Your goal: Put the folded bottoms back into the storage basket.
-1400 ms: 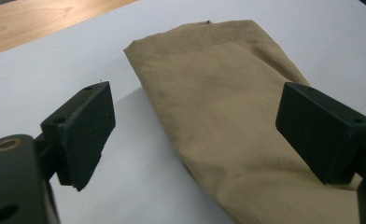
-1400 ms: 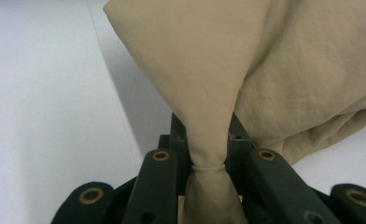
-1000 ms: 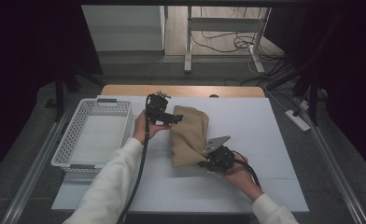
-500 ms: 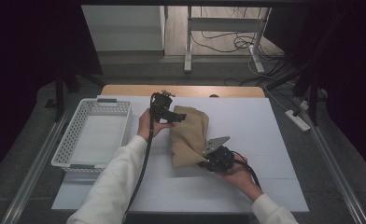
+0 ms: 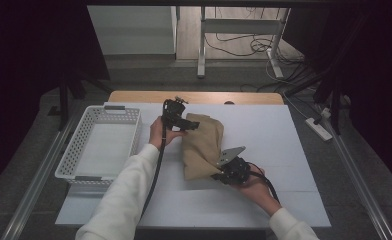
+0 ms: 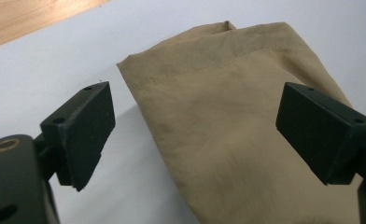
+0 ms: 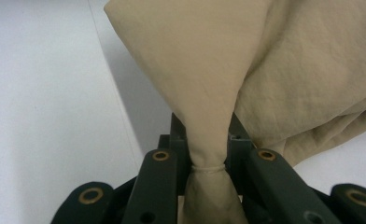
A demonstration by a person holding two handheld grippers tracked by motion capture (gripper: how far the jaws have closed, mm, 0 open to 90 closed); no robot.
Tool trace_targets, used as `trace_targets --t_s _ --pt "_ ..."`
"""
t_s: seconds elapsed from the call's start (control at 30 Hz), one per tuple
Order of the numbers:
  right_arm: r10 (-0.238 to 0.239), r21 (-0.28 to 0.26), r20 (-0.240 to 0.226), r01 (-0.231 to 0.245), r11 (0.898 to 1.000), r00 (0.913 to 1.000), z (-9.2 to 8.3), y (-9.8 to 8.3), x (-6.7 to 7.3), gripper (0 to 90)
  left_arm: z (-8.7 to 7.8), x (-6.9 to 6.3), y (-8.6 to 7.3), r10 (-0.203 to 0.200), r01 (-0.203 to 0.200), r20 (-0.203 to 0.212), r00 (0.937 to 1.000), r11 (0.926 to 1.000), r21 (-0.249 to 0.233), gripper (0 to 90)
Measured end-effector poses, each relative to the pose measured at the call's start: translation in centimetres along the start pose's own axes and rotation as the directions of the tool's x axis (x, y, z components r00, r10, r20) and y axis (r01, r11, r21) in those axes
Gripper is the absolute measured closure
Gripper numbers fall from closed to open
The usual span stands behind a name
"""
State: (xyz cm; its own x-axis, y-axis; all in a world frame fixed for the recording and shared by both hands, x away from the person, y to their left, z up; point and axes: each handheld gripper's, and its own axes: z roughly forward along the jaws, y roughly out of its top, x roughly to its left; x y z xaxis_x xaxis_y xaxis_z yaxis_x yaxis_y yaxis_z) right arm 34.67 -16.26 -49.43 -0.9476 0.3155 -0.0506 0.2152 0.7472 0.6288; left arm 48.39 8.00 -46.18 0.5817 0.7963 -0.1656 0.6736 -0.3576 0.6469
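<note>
Right gripper [image 7: 208, 154] pinching tan cloth [image 5: 204, 145] corner; left gripper [image 6: 195, 135] spread wide above cloth's far edge on white surface [image 5: 284, 135].

The high view is looking forward and down from above the person's side, taking in the whole white worktop [image 5: 294, 150]. The left gripper view is riding close, looking between its fingers [image 6: 80, 133] at the tan cloth [image 6: 228, 121]. The right gripper view is sitting closer still against that cloth [image 7: 204, 79]. All three are sharing the cloth [image 5: 204, 142].
</note>
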Motion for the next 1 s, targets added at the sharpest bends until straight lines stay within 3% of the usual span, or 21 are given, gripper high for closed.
trace_targets --t_s 1.0 --pt "-0.001 0.003 -0.005 0.001 1.0 1.0 0.2 -0.1 0.0 78.3 3.9 0.5 0.2 -0.021 0.02 0.02 0.9996 0.9975 0.068 11.1"
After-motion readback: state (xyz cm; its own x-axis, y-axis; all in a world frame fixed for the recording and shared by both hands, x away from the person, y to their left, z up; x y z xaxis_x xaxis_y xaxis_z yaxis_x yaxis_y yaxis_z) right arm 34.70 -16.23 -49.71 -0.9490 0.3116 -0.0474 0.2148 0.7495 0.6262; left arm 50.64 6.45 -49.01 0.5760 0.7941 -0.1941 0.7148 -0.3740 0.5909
